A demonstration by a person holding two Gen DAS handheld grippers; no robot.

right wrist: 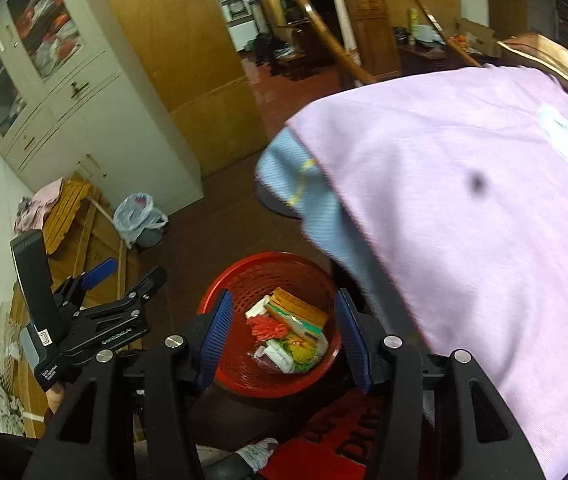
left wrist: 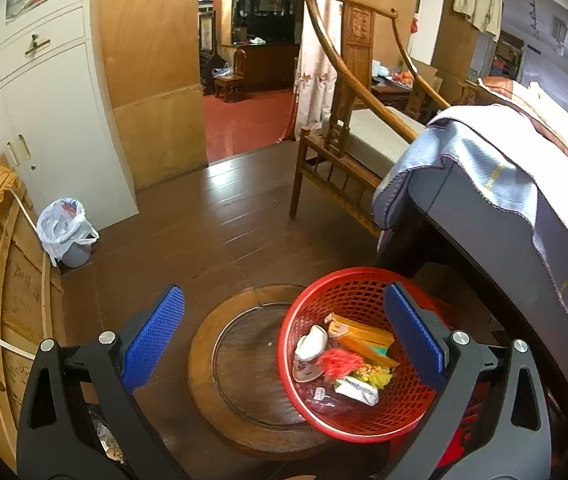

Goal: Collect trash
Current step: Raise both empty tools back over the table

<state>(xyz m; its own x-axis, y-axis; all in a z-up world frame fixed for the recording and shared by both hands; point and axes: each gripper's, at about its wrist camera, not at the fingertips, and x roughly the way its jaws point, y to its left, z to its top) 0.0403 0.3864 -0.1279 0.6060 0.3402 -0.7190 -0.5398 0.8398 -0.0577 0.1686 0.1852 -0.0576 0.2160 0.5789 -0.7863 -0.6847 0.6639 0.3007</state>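
A red mesh basket (left wrist: 395,412) holds trash: an orange box (left wrist: 363,336), a white cup, a red tassel (left wrist: 337,362), yellow fluff and wrappers. It sits on the edge of a round wooden stool (left wrist: 240,392). My left gripper (left wrist: 284,340) is open and empty above it. In the right wrist view the basket (right wrist: 244,376) lies below my right gripper (right wrist: 282,340), which is open and empty. The left gripper also shows there (right wrist: 128,280), to the left.
A table with a lilac cloth (right wrist: 463,220) stands to the right, over the basket. A wooden armchair (left wrist: 359,136) is behind it. A small bin with a white plastic bag (left wrist: 66,228) stands by the white cabinet (left wrist: 44,100). Wooden crates (left wrist: 8,280) are on the left.
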